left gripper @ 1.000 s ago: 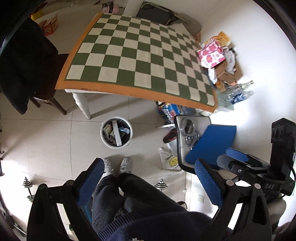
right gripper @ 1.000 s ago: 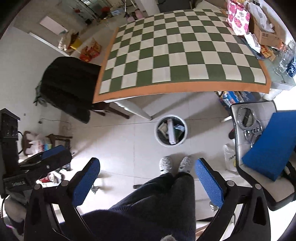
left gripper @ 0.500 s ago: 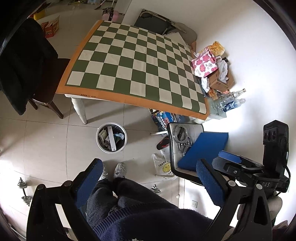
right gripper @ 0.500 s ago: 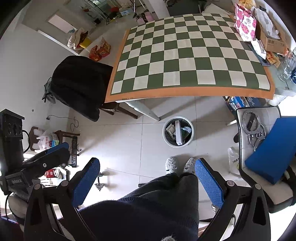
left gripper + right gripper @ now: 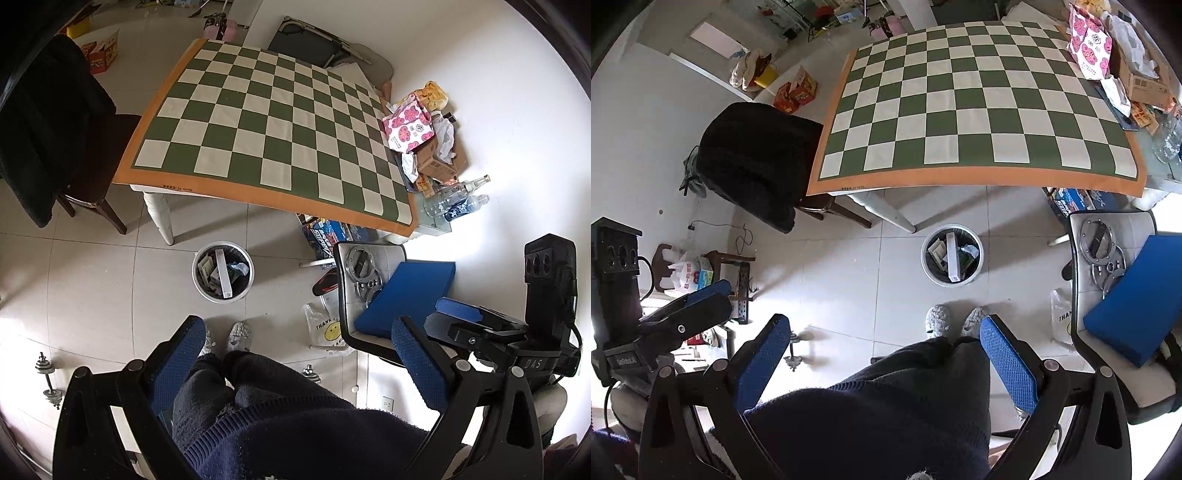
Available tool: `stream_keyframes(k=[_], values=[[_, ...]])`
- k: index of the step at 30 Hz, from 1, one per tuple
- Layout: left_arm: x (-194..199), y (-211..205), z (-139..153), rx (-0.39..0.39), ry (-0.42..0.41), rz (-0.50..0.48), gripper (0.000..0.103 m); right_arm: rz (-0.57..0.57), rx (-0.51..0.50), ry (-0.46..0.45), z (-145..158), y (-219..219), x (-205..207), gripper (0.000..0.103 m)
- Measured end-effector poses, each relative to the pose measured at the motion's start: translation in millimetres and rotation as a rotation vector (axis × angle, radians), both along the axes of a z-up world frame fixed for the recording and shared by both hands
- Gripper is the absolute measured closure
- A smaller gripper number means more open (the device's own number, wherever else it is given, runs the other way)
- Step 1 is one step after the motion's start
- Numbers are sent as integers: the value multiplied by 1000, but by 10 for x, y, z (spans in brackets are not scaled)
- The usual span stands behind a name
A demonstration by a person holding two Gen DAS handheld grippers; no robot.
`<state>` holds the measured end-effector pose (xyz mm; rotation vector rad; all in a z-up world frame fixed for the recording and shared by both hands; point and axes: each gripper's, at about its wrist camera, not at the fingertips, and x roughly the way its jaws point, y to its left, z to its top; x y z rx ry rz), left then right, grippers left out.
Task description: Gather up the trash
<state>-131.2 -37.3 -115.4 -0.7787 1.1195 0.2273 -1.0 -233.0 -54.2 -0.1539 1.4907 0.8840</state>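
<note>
Both grippers are hanging high above the floor, the left gripper [image 5: 295, 365] and the right gripper [image 5: 884, 360] each standing wide with nothing between the fingers; the bin [image 5: 223, 272] is sitting on the tiles near the table's front edge, already holding boxes and wrappers; the checkered table [image 5: 273, 129] is looking bare except for clutter [image 5: 424, 140] along its right edge; probably best to check that edge before finishing.
</note>
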Motion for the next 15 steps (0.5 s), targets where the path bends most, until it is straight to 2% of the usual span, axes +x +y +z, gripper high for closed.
stream_keyframes(k=[15], values=[[28, -29, 7, -2, -1, 2, 0, 2, 5, 10, 21, -39, 11, 0]])
